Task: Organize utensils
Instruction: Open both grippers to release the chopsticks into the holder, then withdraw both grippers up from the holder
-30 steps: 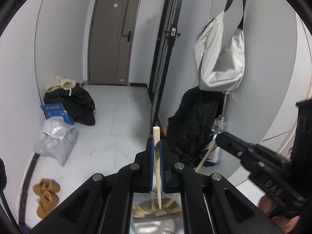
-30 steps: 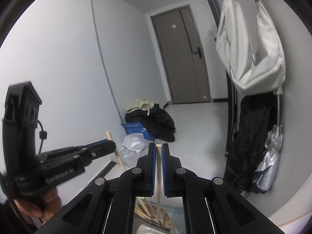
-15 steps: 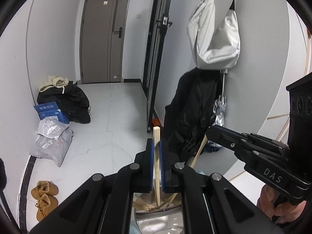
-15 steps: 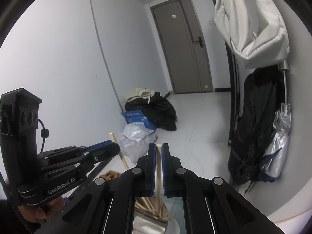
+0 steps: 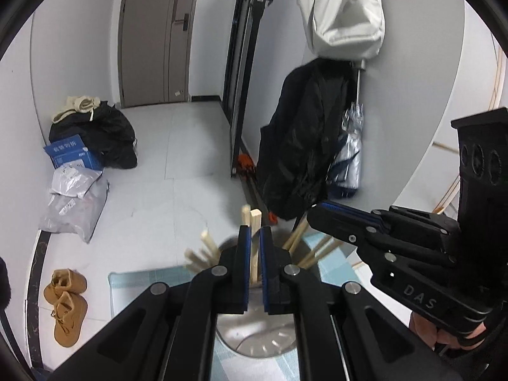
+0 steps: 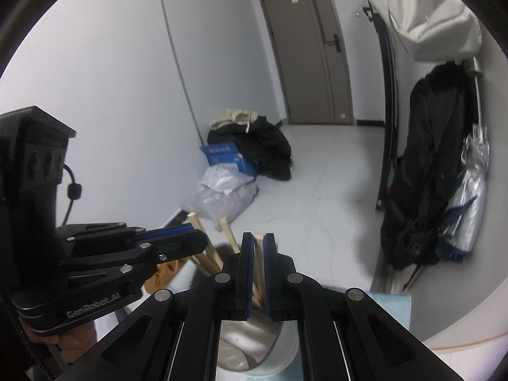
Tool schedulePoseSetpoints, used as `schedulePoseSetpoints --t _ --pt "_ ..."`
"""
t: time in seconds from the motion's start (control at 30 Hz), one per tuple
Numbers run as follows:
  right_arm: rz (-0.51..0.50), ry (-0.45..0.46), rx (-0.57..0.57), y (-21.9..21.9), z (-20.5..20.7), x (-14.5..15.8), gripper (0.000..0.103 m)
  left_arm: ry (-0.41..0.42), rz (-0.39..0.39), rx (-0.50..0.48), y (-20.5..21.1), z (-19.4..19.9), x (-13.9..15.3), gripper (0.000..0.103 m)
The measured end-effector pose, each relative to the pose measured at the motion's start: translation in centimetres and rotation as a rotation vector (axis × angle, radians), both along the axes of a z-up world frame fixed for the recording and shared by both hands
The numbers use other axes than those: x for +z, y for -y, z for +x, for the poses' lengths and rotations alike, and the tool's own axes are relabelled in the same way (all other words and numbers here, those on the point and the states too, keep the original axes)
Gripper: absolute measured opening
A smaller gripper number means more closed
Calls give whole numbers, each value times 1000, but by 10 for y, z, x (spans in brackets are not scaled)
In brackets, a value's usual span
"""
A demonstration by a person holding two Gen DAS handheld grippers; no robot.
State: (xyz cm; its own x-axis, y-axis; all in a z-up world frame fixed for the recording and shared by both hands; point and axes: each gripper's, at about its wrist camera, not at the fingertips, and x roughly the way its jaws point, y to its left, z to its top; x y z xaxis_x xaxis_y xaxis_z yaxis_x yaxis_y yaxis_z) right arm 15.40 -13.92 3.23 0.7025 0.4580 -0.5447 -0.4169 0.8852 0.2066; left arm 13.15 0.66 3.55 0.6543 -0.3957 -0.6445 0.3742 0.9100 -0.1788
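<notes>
While both jaws clench square wooden chopsticks, others (splayed) fill the round holder.

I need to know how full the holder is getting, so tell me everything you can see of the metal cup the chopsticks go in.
The metal cup is a round, silvery, brushed-looking container standing upright on a pale blue mat, directly below both tools and largely hidden by them. Several light wooden chopsticks stand in it, fanning out over its rim at different angles. The left tool and the right tool each pinch one chopstick above its opening. Its base and inside depth are not visible.
</notes>
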Motion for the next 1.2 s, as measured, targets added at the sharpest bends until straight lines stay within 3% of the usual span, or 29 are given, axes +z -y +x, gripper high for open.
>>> schedulePoseSetpoints --t 0.17,0.33,0.37,0.43,0.6,0.63,0.67,0.73,0.8,0.9,1.0,1.07,1.2 --pt "17 -9 -4 6 -7 -2 8 -58 -21 -5 -3 -5 -5 2" --pt "49 20 -15 13 -26 8 15 -30 -32 32 -5 -18 10 4" --pt "58 33 -18 15 -31 11 19 -23 -29 38 -5 -20 11 7" --pt "67 59 -31 18 -42 17 37 0 -12 71 -5 -28 17 18" --pt "95 103 -73 30 -72 35 43 48 -5 155 -8 -48 32 55" --pt "109 106 -80 34 -79 37 45 70 -9 178 -9 -55 37 58" --pt "124 113 -80 37 -86 39 50 89 -14 199 -9 -62 41 64" --pt "140 137 -86 41 -101 43 68 98 -21 241 -12 -69 44 74" --pt "132 173 -89 42 -115 45 69 110 -34 289 -15 -79 47 84" --pt "117 212 -87 41 -133 43 77 125 -57 324 -20 -88 46 93" --pt "109 252 -95 41 -149 39 81 185 -28 370 -20 -101 44 100" --pt "103 269 -104 41 -157 35 83 228 3 383 -19 -111 40 101" --pt "105 285 -128 44 -171 27 90 236 0 380 -19 -124 29 101"
